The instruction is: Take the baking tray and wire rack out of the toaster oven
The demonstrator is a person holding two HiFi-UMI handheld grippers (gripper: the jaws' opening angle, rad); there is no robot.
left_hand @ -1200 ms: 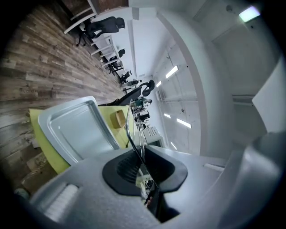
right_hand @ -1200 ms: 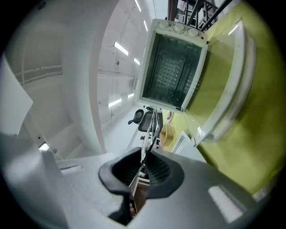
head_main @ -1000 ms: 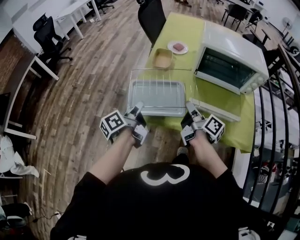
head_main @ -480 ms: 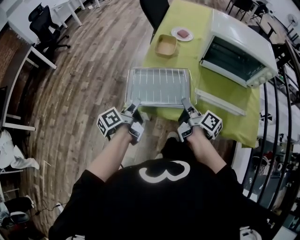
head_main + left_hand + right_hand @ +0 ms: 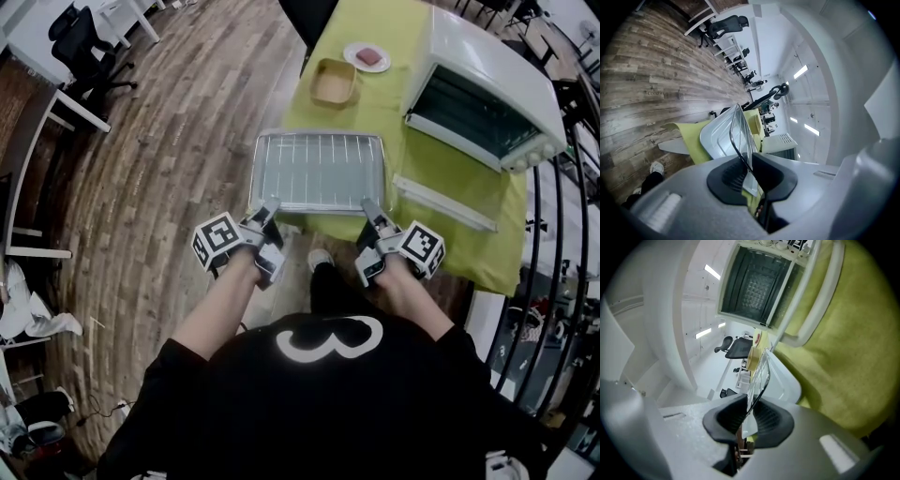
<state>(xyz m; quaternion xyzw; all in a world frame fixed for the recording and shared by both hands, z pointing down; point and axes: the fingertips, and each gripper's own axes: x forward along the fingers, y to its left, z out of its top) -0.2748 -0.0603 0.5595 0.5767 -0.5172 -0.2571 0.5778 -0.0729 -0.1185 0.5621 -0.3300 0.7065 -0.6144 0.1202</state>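
Nearby: bowl (image 5: 334, 82), plate (image 5: 367, 57), open toaster oven (image 5: 487, 89).

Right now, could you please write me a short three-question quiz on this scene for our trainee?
1. True or false: the toaster oven door stands open.
2. What do the left gripper and right gripper clamp?
A) the plate
B) the baking tray with the wire rack on it
C) the tan container
3. Fill in: the tablecloth is ___.
Key: 1 true; 2 B; 3 green.
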